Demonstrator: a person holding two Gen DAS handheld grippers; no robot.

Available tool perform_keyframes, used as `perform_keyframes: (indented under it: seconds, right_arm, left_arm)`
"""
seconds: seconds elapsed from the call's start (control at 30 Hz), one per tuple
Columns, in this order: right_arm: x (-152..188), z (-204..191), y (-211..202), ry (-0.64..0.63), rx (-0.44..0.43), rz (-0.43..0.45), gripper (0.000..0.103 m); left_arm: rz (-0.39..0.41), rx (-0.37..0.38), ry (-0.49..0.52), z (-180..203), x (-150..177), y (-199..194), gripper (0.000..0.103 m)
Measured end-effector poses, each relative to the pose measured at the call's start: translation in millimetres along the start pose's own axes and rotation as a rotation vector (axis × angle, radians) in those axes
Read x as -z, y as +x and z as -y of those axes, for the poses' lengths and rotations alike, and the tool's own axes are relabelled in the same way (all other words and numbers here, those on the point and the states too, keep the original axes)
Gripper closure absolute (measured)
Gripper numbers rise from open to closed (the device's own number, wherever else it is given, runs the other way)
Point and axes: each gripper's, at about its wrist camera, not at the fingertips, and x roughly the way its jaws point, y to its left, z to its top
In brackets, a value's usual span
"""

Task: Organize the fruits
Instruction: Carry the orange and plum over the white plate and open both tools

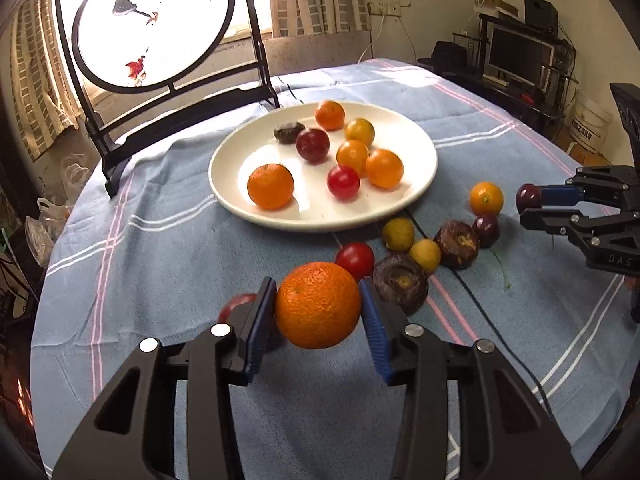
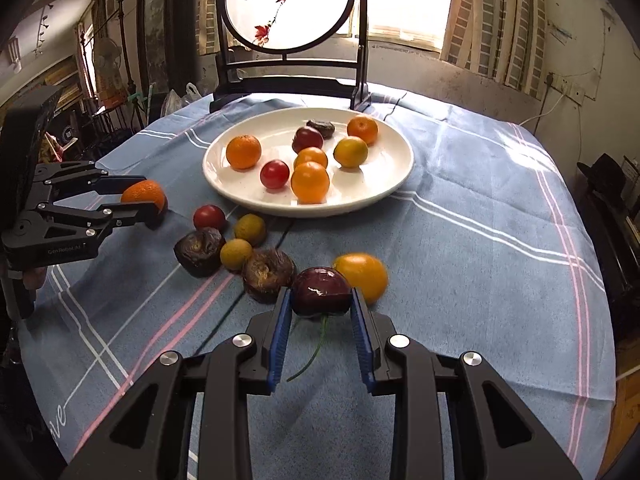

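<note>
Gripping a big orange (image 1: 318, 305) w/ pebbly skin, the left tool (image 1: 318, 312) has both blue pads pressed on its sides, fruit held just above the striped blue cloth (image 1: 160, 264) near the worktop's front edge. Right tool (image 2: 321, 322) is clenched on a dark purple plum (image 2: 321, 291), glossy w/ a highlight, thin green stem (image 2: 316, 354) trailing below it. White plate (image 1: 416, 184) sits toward the worktop's far edge, holding several oranges, red & dark fruits, apart from each other. Between plate & tools lies a loose cluster on the cloth: a red tomato (image 1: 355, 259), two small yellow-green fruits, two wrinkled brown-purple ones, touching or nearly so. A yellow-orange fruit (image 2: 362, 276) sits just behind the plum.
</note>
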Motion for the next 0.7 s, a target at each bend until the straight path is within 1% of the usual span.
perform_keyframes:
  seconds: [0.1, 0.17, 0.33, 0.5, 0.57, 0.7]
  right_arm:
    - [-24.6, -3.0, -6.2, -0.011, -0.001, 0.055, 0.073]
    - [-43.3, -3.0, -8.7, -0.008, -0.001, 0.093, 0.073]
    - [-90.4, -0.7, -2.8, 0.025, -0.025, 0.161, 0.073]
    - [-123.6, 3.8, 25.5, 0.067, -0.045, 0.17, 0.073]
    - [-131.4, 4.5, 39.9, 0.075, -0.049, 0.161, 0.073]
    - [-138.2, 0.0, 62.2, 0.079, -0.068, 0.148, 0.073]
  left_arm:
    - [0.053, -0.013, -0.031, -9.3, -25.1, -8.5, 0.061]
    - [0.09, -0.034, -0.044, -14.4, -44.2, -11.4, 0.061]
    - [0.149, -0.09, -0.053, -21.5, -87.3, -1.8, 0.061]
    - [0.145, -0.113, -0.077, -30.9, -115.2, 27.9, 0.061]
    - [0.13, -0.124, -0.085, -35.2, -121.9, 43.1, 0.061]
    - [0.103, -0.106, -0.133, -45.8, -127.5, 67.4, 0.061]
